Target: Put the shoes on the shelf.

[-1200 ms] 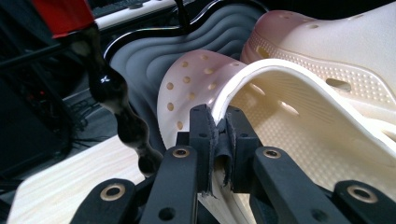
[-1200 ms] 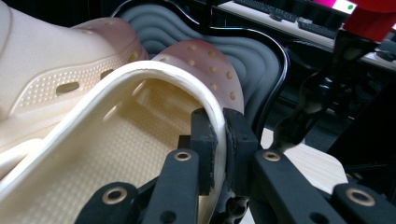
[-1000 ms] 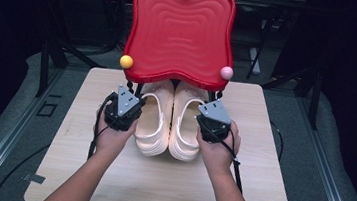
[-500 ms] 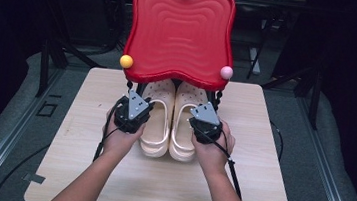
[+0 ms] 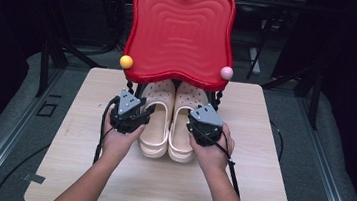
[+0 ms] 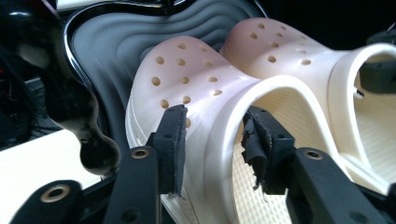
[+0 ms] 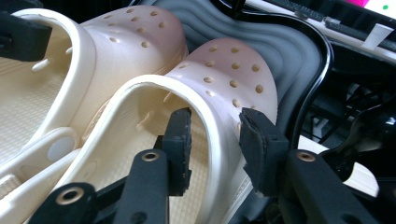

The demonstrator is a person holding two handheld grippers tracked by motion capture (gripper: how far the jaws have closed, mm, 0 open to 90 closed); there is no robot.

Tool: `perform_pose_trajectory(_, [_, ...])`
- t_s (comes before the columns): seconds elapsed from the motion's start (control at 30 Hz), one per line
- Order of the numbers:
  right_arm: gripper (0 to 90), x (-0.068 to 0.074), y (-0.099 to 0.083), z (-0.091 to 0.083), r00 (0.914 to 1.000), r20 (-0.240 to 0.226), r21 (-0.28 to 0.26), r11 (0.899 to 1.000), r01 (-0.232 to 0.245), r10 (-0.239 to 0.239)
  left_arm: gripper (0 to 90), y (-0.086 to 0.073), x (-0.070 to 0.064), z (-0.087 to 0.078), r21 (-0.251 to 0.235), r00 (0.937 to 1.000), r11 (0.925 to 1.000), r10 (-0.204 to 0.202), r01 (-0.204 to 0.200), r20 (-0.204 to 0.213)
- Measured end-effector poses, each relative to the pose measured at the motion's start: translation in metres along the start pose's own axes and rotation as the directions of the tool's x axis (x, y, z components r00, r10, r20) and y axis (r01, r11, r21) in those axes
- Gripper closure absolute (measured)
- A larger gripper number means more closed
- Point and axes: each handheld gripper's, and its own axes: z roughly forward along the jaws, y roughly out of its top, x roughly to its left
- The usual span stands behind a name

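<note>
Sat side by side on the tabletop (image 5: 256, 199), near its far edge and about midway between its left and right edges: two cream clogs, the left clog (image 5: 156, 123) and the right clog (image 5: 184, 126) touching along their inner sides, toes tucked under a red tray (image 5: 181, 30) raised on a stand at the far edge. Left bare: broad strips of wood to both sides of the pair and a wide band toward the near edge; overhead room at the toes closed off by the tray's underside, seen dark and rippled in both gripper views. Showed no brand, label or readable writing on clogs or tray. Reached in from the near edge with both forearms, palms turned inward, a hand wrapped round each tool. Pinched the outer side wall of the left clog with the left gripper (image 6: 212, 140), one pad outside the wall and one inside the opening. Gripped the outer wall of the right clog likewise with the right gripper (image 7: 215, 144), jaws straddling the rim just behind the perforated upper. Trailed a cable from each tool back toward the near edge.
</note>
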Motion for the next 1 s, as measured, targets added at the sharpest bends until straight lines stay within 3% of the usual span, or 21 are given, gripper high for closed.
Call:
perform_pose_trajectory(0.27, [61.9,-0.001,0.001,-0.008,0.9992,-0.038,0.016,1.000,-0.015,0.016,50.0,0.002,-0.002,-0.007,-0.017,0.9996,0.9998,-0.012,0.013,0.025])
perform_pose_trajectory(0.47, [62.5,-0.001,0.000,-0.007,0.9993,-0.037,0.041,0.999,-0.003,0.005,51.4,0.002,-0.004,-0.008,-0.015,0.9996,0.9999,-0.002,0.003,0.027])
perform_pose_trajectory(0.57, [61.1,-0.001,-0.001,-0.008,0.9986,-0.048,0.036,0.999,-0.022,0.024,51.8,0.002,-0.005,-0.009,-0.006,0.9995,1.0000,0.007,-0.007,0.029])
perform_pose_trajectory(1.0, [60.1,0.000,0.000,-0.016,0.9980,-0.061,0.027,1.000,-0.010,0.012,51.8,0.001,-0.007,-0.018,-0.019,0.9989,0.9998,0.003,-0.002,0.046])
